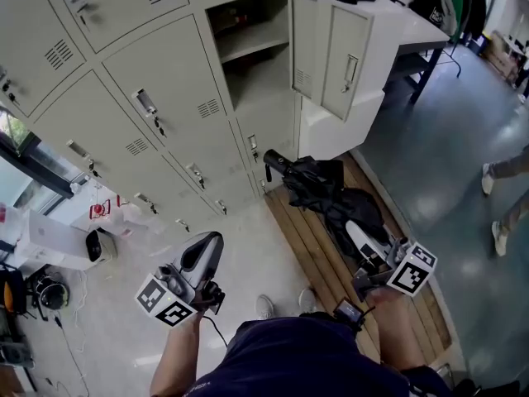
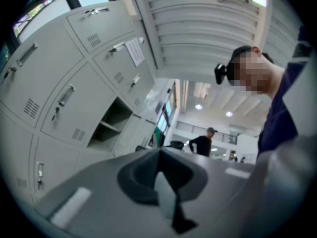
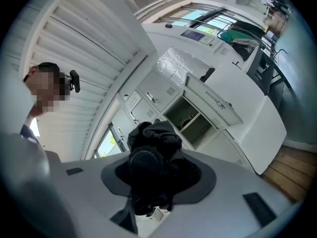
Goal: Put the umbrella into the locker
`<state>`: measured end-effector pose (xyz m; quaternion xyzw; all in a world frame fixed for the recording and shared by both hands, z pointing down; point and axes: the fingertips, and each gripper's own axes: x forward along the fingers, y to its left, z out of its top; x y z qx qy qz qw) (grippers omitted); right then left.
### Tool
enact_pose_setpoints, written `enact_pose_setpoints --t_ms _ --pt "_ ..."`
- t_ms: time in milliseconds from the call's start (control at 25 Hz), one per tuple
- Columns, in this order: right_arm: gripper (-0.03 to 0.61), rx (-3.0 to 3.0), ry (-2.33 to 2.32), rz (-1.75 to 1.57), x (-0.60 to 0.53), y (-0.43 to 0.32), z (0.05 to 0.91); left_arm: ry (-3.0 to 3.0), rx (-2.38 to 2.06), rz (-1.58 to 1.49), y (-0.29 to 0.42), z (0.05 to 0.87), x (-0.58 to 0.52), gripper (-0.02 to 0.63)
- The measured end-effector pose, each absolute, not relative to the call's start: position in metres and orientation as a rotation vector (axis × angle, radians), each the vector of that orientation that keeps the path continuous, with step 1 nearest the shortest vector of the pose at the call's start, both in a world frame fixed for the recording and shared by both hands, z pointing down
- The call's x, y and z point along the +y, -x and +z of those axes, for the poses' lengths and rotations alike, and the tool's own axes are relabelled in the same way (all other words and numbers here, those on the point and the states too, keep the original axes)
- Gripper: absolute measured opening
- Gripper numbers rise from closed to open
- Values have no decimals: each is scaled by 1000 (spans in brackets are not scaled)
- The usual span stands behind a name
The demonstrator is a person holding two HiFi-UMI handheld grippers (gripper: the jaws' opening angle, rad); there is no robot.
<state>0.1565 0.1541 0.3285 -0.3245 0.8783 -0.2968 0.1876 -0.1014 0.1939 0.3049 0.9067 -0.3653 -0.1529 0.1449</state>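
- While the person stands near the lockers, the right claw [image 1: 357, 235] is closed tight on the black umbrella [image 1: 321, 187].
- The umbrella is folded up and sticks out over the wooden boards [image 1: 304, 251].
- Its far end points toward the open locker [image 1: 258, 50].
- The locker door [image 1: 334, 52] is swung wide open.
- The left claw [image 1: 212, 246] is pinched narrow, with nothing in it, over the pale floor [image 1: 248, 263].

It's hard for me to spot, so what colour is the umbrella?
Black. The umbrella shows best in the head view.
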Motion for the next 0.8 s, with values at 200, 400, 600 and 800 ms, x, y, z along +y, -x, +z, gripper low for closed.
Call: enact_pose_setpoints --t_ms 200,400,600,800 --pt "166 2469 906 -844 151 -159 329 -2610 -1056 -433 98 306 191 3" --pt "166 2441 885 -863 147 -169 327 -2611 -1068 -429 87 306 190 3" --pt "166 2441 855 -874 137 -191 327 -2598 -1129 -440 67 305 193 3" --pt "166 2458 822 -881 122 -208 326 -2573 -1211 -449 55 305 193 3"
